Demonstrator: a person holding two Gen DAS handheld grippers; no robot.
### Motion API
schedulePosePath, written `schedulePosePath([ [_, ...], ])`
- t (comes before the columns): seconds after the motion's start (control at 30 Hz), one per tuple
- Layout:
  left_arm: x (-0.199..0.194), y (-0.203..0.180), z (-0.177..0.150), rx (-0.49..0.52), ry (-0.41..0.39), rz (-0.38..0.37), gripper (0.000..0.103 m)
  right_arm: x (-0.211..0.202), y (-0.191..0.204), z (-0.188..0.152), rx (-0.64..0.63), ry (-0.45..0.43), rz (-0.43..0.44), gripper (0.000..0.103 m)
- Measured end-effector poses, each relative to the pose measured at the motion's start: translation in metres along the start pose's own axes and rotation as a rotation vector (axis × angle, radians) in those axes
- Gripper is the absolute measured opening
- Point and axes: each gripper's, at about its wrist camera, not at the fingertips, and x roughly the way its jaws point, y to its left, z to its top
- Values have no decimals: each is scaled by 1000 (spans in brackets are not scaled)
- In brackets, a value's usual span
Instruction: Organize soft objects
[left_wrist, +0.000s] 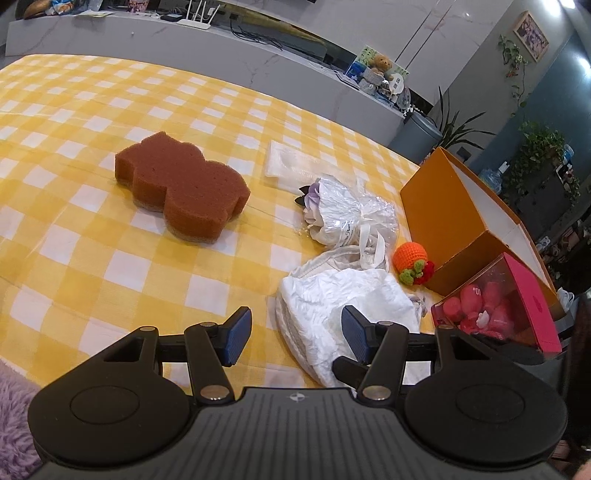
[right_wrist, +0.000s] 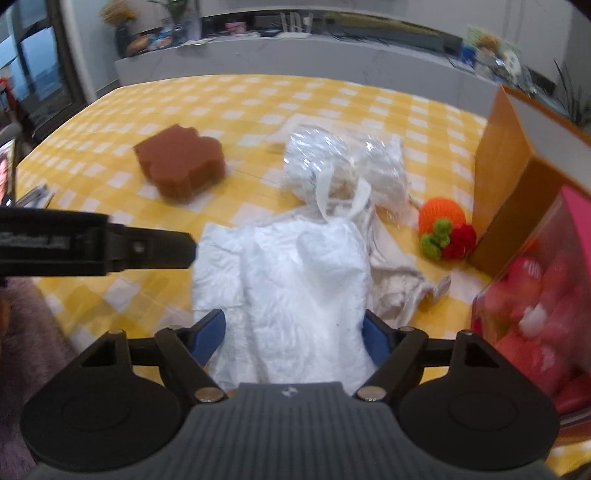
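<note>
A yellow-and-white checked tablecloth (left_wrist: 74, 229) covers the table. At the left lies a brown bear-shaped sponge (left_wrist: 181, 184), flat and well apart from the rest. Next comes the left gripper (left_wrist: 291, 332), its blue-padded jaws spread wide and holding nothing, its right finger over the edge of a white crinkled pad (left_wrist: 347, 310). Beyond the pad rests a cellophane-wrapped bouquet (left_wrist: 343, 214) tied with white ribbon. In the right wrist view, the right gripper (right_wrist: 295, 336) is also wide open, its fingers either side of the pad's near end; whether they touch it is unclear. Further right, an orange crocheted fruit (left_wrist: 410, 258) with green and red bits lies just beside an open orange box (left_wrist: 443, 218). A pink box (left_wrist: 524, 310) of red items stands nearest at the right.
</note>
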Motion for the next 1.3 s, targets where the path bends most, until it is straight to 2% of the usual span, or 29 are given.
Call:
schedulePosePath([
  [0.07,1,0,0,0,3,-1,66,4,1,-5,-8,-7,-24,71],
  [0.17,1,1,0,-3,6,-3,66,0,1,-8,-10,-33,-56,48],
  [0.2,1,1,0,-3,7,-4,66,-1,0,-7,-12,-34,-65,37],
  [0.27,2,1,-1,-2,9,-3,66,-3,0,-8,-37,-32,-66,33],
  [0.4,1,0,-1,3,6,-6,66,-5,4,-7,-75,-36,-78,16],
  [0.53,1,-3,-3,33,15,-32,66,-30,-8,-3,-10,-100,-77,15],
  [0.63,5,-9,-5,72,30,-17,66,-55,-15,-1,-21,-159,-120,15],
  [0.73,13,-18,-5,130,53,8,66,-68,-22,-3,-16,-182,-153,15],
  [0.87,27,-21,1,139,59,54,66,-61,-29,-10,22,-163,-130,15],
  [1.0,37,-28,3,187,47,96,66,-44,-20,-19,-13,-140,-128,15],
  [1.1,46,-34,1,229,61,102,66,-31,-24,-24,-1,-116,-153,15],
  [1.2,54,-38,-2,256,89,114,58,-25,-30,-28,29,-98,-145,16],
  [1.3,55,-40,-5,269,87,112,58,-22,-34,-29,44,-92,-132,16],
])
